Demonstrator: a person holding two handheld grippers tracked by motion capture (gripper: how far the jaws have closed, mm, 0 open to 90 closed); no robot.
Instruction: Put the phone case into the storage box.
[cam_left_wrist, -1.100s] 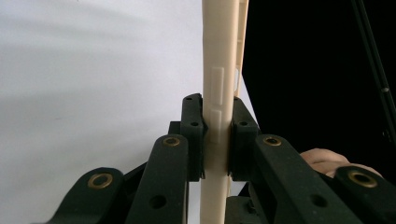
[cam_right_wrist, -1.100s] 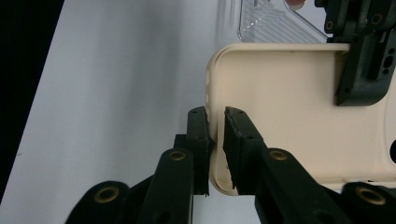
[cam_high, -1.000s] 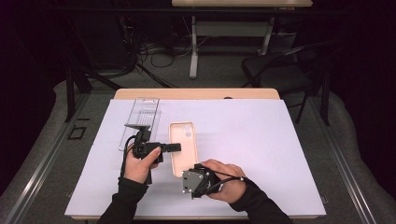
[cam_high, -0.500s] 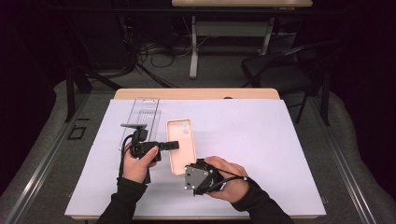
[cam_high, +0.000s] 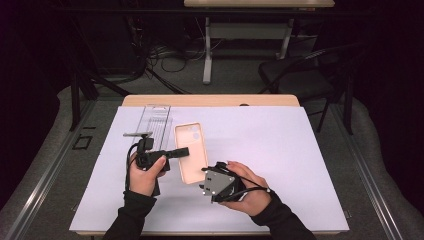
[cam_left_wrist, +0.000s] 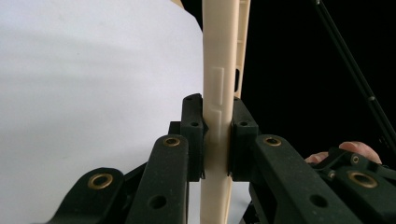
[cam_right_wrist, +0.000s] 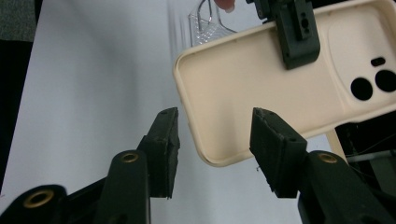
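My left gripper (cam_high: 183, 151) is pinched on the long edge of the beige phone case (cam_high: 191, 152), pads pressing both faces in the left gripper view; case sits over the white sheet (cam_high: 300, 150) near table centre, just right of a clear plastic tray (cam_high: 155, 117). My right gripper (cam_right_wrist: 215, 140) has jaws just been opening, now spread w/ the case's lower corner between them, pads not touching it. Right hand (cam_high: 247, 187) is near the case's near end, left hand (cam_high: 145, 172) beside its left edge.
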